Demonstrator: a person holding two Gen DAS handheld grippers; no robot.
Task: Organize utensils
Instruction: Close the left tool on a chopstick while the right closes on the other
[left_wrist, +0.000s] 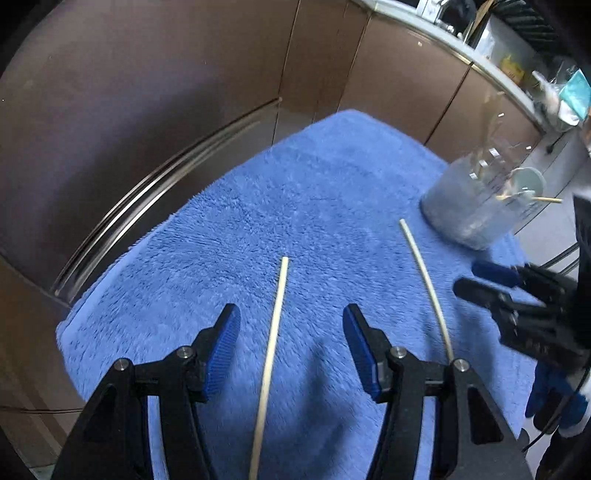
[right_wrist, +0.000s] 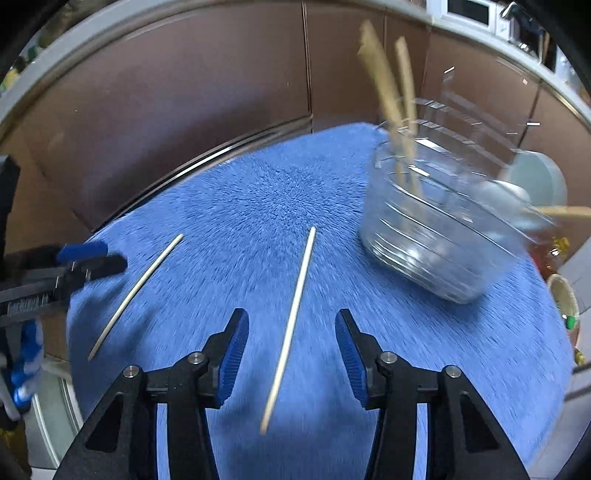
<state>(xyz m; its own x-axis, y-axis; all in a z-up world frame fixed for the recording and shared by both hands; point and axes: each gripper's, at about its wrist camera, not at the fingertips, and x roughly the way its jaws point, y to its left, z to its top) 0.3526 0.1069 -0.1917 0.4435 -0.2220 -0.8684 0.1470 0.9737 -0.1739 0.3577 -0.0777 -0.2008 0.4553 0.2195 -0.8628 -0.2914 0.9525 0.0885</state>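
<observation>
Right wrist view | my right gripper (right_wrist: 291, 347) spread, empty | chopstick (right_wrist: 290, 325) lies lengthwise between its fingers, pointing ahead | I'd close here

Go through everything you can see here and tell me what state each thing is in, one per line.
Left gripper: open, fingers either side of a chopstick, not touching it.
Right gripper: open, empty, over the other chopstick.
Left chopstick: lying flat on the towel.
Right chopstick: lying flat on the towel.
Clear container: upright, holding wooden utensils.
Blue towel: spread flat.
</observation>
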